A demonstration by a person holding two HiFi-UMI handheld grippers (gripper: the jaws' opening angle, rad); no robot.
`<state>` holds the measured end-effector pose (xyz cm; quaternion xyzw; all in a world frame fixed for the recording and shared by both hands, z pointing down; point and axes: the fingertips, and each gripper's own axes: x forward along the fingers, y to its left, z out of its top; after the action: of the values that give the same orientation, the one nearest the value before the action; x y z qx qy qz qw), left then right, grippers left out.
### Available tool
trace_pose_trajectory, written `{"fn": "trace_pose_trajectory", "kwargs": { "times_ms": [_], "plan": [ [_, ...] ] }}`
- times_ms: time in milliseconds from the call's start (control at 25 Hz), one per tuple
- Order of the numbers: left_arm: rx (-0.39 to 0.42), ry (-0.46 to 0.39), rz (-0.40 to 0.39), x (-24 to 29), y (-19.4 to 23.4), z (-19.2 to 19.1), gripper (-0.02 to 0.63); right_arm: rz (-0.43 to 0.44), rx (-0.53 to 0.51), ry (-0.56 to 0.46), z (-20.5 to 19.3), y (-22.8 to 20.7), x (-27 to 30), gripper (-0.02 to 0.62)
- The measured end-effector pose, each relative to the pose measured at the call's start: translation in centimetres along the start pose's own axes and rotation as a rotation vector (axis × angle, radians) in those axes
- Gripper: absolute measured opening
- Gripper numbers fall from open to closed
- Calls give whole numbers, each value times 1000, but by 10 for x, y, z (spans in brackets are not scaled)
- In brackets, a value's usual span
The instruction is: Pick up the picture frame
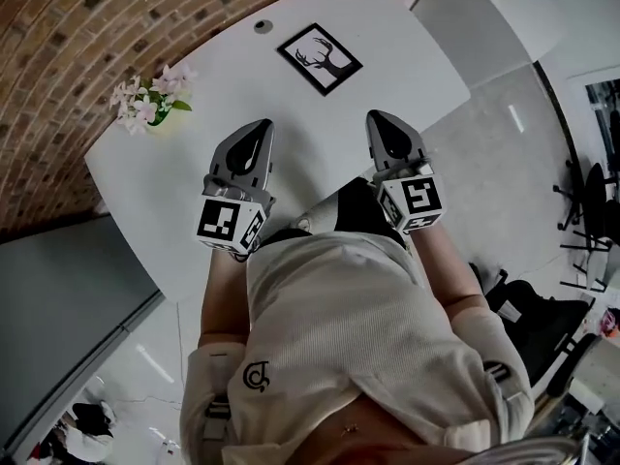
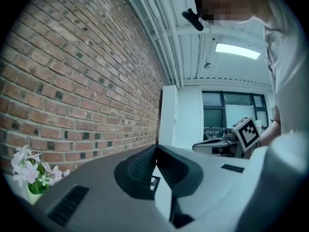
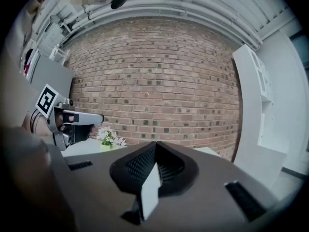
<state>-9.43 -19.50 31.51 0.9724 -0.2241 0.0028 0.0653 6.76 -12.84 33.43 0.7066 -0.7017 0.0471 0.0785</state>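
Left claw point(image 1: 263, 125) and right claw point(image 1: 376, 117) closed, bare table point(image 1: 320, 139) before picture frame point(image 1: 320, 58)

A white table point(image 1: 407, 56) stands beside a brick wall point(image 1: 77, 46) on pale floor point(image 1: 504, 153).

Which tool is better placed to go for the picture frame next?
Right, but only narrowly. In the head view the right tool ends slightly nearer the picture frame than the left tool. Both are shut and empty, neither touching it.
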Motion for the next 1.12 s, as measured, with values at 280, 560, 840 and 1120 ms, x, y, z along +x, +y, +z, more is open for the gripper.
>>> {"fn": "trace_pose_trajectory", "kwargs": {
  "times_ms": [280, 560, 840, 1120],
  "plan": [
    [5, -8, 192, 50, 11, -7, 12, 210, -28, 40, -21, -46, 67, 8],
    [46, 13, 361, 98, 0, -16, 12, 392, -48, 116, -39, -91, 122, 8],
    [18, -20, 499, 115, 1, -38, 12, 549, -23, 330, -94, -110, 168, 8],
    [-5, -29, 584, 128, 16, -64, 12, 562, -74, 501, -158, -124, 214, 66]
  ]
}}
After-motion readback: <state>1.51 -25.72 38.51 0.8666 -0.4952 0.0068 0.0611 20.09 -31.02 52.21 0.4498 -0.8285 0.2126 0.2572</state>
